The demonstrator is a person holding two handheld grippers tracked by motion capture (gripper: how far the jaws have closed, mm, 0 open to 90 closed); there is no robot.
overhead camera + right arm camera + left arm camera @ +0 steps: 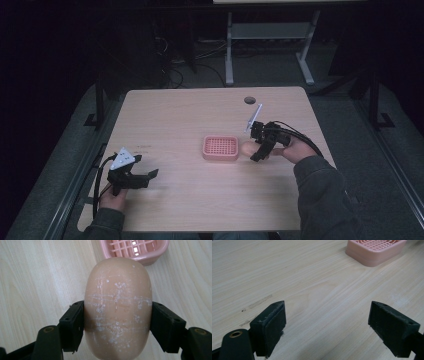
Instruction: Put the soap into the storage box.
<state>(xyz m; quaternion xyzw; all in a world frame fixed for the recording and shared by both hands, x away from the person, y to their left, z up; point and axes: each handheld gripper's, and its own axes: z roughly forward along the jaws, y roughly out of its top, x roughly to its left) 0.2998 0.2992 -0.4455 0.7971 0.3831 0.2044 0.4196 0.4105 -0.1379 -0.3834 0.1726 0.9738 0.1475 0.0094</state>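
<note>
The high view looked forward and down over the whole table (165, 107); both gripper views sat low and close, sharing the pink tray (374, 251).

Peach soap bar (117, 307) showing white scratch marks; soap dish (220, 148) glowing pink, grid-patterned; table (190, 110) showing pale wood grain; black gripper jaws.

**Light wood table, one pink dish on it**

A pale wood-grain table (175, 115) is seen, with a round dark hole (250, 100) near its far edge. A pink grid-topped soap dish (221, 148) is set right of centre.
</note>
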